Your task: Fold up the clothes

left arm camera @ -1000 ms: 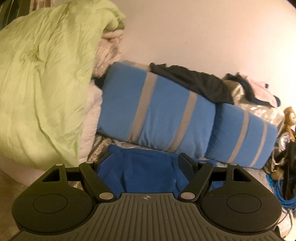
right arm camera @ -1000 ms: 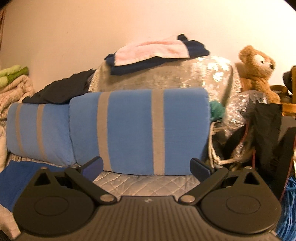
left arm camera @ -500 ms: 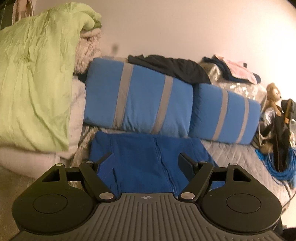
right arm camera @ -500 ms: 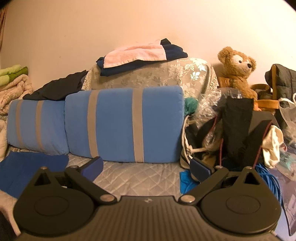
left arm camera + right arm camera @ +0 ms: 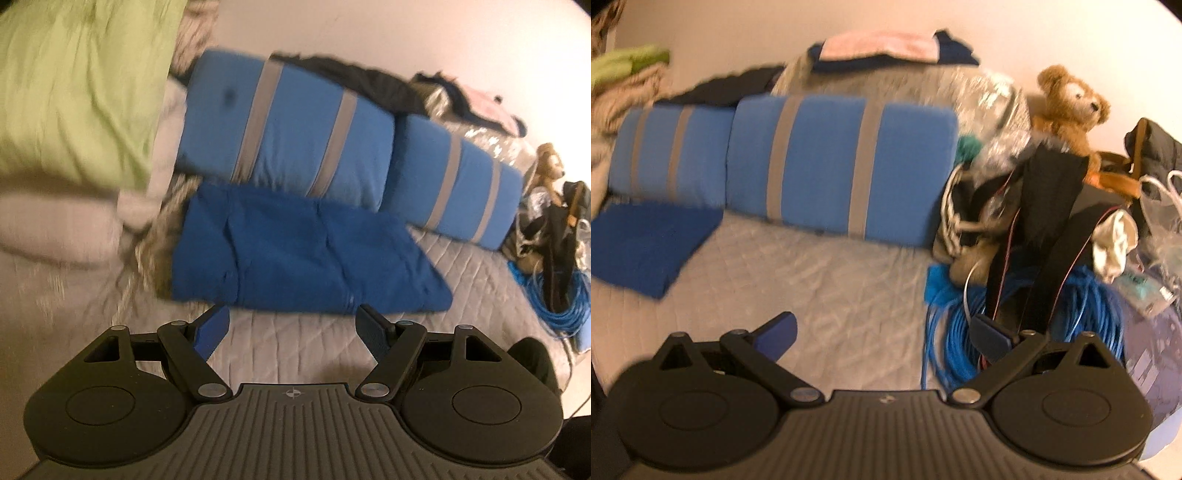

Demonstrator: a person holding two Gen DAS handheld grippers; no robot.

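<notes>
On a grey quilted bed (image 5: 461, 258), lay folded blue garment (image 5: 295, 258) against striped blue pillows (image 5: 288, 133); hovered just short of it left gripper (image 5: 293, 326), spread, empty; right gripper (image 5: 884, 332) likewise spread, empty.

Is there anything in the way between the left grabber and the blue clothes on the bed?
No. The left gripper is open, and only bare quilted bed cover lies between it and the near edge of the blue garment. Nothing sits on that strip.
</notes>
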